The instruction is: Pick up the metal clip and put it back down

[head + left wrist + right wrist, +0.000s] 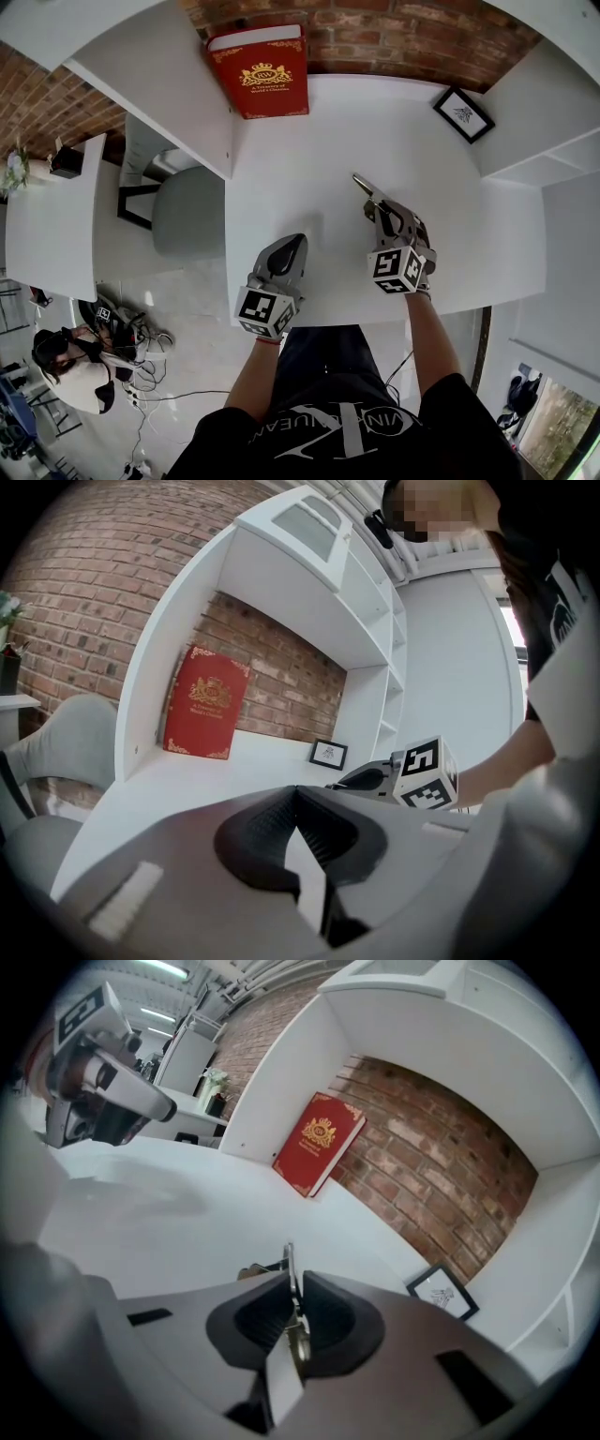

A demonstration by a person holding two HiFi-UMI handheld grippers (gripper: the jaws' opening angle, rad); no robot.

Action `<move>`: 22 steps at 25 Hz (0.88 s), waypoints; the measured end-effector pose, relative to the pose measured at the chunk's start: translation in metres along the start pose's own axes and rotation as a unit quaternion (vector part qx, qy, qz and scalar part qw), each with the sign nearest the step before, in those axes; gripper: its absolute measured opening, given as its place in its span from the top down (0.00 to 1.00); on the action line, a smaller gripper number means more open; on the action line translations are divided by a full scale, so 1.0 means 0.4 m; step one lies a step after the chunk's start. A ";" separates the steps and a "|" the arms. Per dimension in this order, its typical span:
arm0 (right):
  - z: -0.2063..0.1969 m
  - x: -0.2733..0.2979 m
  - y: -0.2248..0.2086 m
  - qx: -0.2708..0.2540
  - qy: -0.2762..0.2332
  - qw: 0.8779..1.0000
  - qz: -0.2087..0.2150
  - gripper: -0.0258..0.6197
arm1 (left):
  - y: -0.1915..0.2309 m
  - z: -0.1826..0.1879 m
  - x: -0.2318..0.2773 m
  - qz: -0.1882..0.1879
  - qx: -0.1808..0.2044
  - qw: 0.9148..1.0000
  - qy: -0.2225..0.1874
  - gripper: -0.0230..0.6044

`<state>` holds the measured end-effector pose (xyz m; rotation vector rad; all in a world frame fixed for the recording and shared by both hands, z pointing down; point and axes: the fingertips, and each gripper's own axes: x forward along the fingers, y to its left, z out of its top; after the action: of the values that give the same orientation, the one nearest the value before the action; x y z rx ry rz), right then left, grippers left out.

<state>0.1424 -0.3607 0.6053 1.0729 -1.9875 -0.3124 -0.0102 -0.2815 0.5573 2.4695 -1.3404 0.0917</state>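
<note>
Right gripper (pixel 373 201) pinching the metal clip (pixel 362 184)

The clip sits clamped between its jaws, over the right half of the white desk (pixel 375 122); the left gripper (pixel 298 242), jaws pressed together and empty, is near the front edge.

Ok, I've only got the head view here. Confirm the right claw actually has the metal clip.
Observer: Right gripper view shows the right claw closed on the metal clip, pads pressing both its sides.
Operator: Now check the left claw.
Observer: Left gripper view shows the left claw shut, tips together, nothing between them.
Operator: Look higher up too.
Observer: A white cabinet with a glazed door sits up top.
</note>
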 end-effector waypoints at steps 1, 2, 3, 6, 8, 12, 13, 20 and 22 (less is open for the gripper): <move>0.005 -0.001 -0.004 -0.001 -0.004 1.000 -0.001 0.92 | 0.000 0.002 0.000 0.000 0.001 1.000 -0.001 0.95; 0.008 -0.002 -0.007 -0.002 -0.006 1.000 0.000 0.93 | 0.001 0.004 0.000 0.000 0.002 1.000 -0.002 0.95; 0.010 -0.002 -0.009 -0.002 -0.008 1.000 0.001 0.94 | 0.001 0.006 0.000 0.000 0.003 1.000 -0.003 0.95; 0.016 -0.010 -0.019 0.012 -0.012 1.000 0.002 0.94 | -0.001 0.016 -0.001 -0.001 0.006 1.000 -0.005 0.95; 0.026 -0.024 -0.031 0.022 -0.016 1.000 0.000 0.94 | -0.002 0.028 -0.005 -0.002 0.008 1.000 -0.006 0.95; 0.052 -0.058 -0.057 0.054 -0.030 0.998 -0.001 0.94 | -0.002 0.061 -0.012 -0.001 0.015 1.000 -0.012 0.95; 0.059 -0.068 -0.066 0.066 -0.035 0.997 -0.001 0.94 | -0.002 0.069 -0.013 -0.001 0.018 1.000 -0.013 0.95; 0.124 -0.142 -0.123 0.144 -0.083 0.986 0.002 0.94 | 0.014 0.142 -0.022 0.009 0.038 0.999 -0.029 0.95; 0.139 -0.164 -0.136 0.163 -0.096 0.982 0.002 0.94 | 0.015 0.162 -0.024 0.011 0.043 0.998 -0.034 0.95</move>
<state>0.1497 -0.3510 0.5043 1.2819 -2.2672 -0.0893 -0.0269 -0.2971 0.4955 2.5502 -1.4204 0.0729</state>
